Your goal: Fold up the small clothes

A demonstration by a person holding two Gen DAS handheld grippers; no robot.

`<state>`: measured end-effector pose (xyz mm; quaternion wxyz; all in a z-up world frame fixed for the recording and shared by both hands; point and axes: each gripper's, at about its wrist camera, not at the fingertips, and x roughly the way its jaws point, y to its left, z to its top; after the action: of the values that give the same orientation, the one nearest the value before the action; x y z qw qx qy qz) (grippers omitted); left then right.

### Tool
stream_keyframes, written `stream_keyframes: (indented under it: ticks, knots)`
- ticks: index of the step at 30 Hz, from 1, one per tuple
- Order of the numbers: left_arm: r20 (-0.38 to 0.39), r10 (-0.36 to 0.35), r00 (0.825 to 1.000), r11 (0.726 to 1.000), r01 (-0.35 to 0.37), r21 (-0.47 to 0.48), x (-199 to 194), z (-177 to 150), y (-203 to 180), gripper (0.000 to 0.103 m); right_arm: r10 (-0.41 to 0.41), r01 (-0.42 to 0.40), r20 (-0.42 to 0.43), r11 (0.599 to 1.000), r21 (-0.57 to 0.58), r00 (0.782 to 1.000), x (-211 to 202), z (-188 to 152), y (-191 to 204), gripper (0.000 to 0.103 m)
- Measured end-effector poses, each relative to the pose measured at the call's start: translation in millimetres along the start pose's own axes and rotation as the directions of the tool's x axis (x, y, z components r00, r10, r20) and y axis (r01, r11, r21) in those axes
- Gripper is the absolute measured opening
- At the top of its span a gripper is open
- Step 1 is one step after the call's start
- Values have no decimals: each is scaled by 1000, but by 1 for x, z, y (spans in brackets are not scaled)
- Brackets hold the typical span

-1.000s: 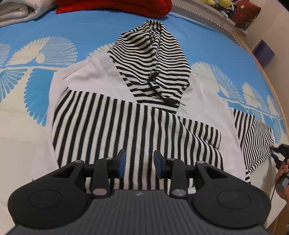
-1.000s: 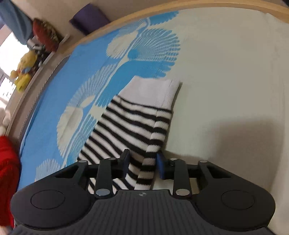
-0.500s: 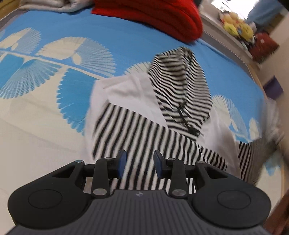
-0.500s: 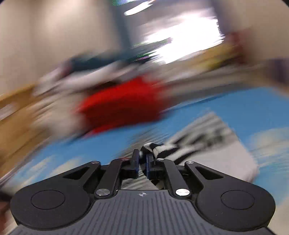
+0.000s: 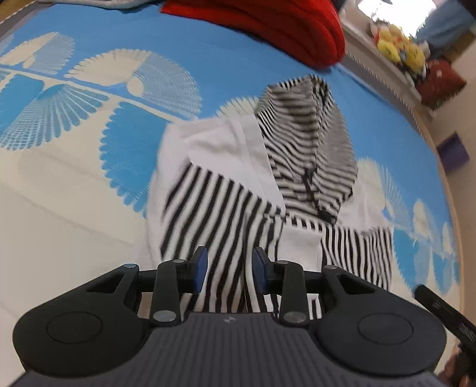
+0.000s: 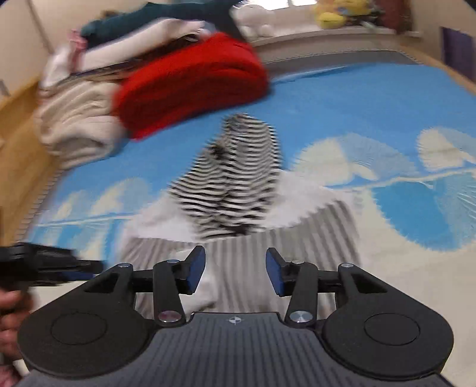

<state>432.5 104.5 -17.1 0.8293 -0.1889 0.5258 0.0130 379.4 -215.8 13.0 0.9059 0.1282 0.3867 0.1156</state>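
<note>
Hoodie (image 5: 238,208): black-white striped, hood flat, both sleeves folded across chest | left gripper (image 5: 228,272): apart, empty | right gripper (image 6: 235,272): opening, empty

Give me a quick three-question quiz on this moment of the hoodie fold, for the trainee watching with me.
1. True or false: the right gripper is clamped on a sleeve of the striped hoodie.
2. Which lies beyond the hood, further up the bed? A) a red folded garment B) a green towel C) a black shoe
3. Fill in: the sheet under the hoodie is blue with pale ____-shaped prints.

Key
1. False. Its jaws are opening, nothing pinched between the pads.
2. A, the red folded garment.
3. Fan.
</note>
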Motion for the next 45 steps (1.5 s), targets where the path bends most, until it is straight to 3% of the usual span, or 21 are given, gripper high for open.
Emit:
stream_keyframes:
  ticks: [1,4,8,10,13,15,17,18,19,20,22,26,28,30,32,34,36,45]
  knots:
    - [-6,2,1000,1000,-2,14,5,-3,-6,37,-37,39,-41,999,32,998,12,-1,-6,48]
    - [-26,-14,1000,998,16,56,21,-13,-28,37,9,10,-117,986,164,993,40,-1,-21,46]
    - [-49,-57,997,990,62,124,42,-23,-68,39,-14,56,-176,970,237,984,54,-6,-31,46]
    - [-75,-47,996,984,59,167,57,-32,-88,60,-29,88,-210,957,276,977,58,-10,-42,47]
    - [-100,12,995,967,15,256,80,-48,-112,67,-6,99,-243,923,373,970,63,-14,-59,47]
    - [-88,89,992,943,-56,327,92,-58,-123,66,-1,100,-244,914,393,970,62,-12,-65,47]
    - [-49,141,989,915,-111,388,96,-64,-128,58,2,94,-239,917,389,971,61,-9,-65,47]
    - [-25,170,985,903,-146,403,94,-66,-128,37,8,87,-237,918,388,971,61,-7,-64,47]
    - [-4,183,983,904,-167,395,89,-64,-125,12,12,83,-238,918,387,971,61,-6,-63,47]
    - [15,172,985,916,-165,365,79,-59,-120,7,16,81,-239,918,388,971,61,-6,-62,47]
    - [60,158,986,944,-169,285,54,-49,-108,7,20,80,-246,916,394,969,61,-6,-62,47]
    - [163,208,965,965,-229,126,-2,-40,-74,9,28,93,-264,896,434,964,65,-10,-63,47]
    - [139,223,965,974,-224,-5,-17,-36,-41,11,14,114,-270,885,452,963,65,-13,-64,47]
    - [109,229,967,967,-214,-138,-25,-31,-8,12,-1,134,-275,876,464,961,66,-16,-66,47]
    - [104,220,970,959,-195,-205,-28,-23,12,15,-26,163,-285,868,469,958,66,-20,-68,47]
    - [97,165,982,961,-138,-241,-25,-13,25,31,-46,184,-290,864,469,956,66,-23,-69,47]
    - [59,86,994,965,-69,-254,-12,-1,35,37,-57,196,-293,860,472,955,66,-25,-70,47]
    - [-32,71,997,978,-76,-192,38,1,62,37,-25,158,-287,878,451,958,68,-20,-59,47]
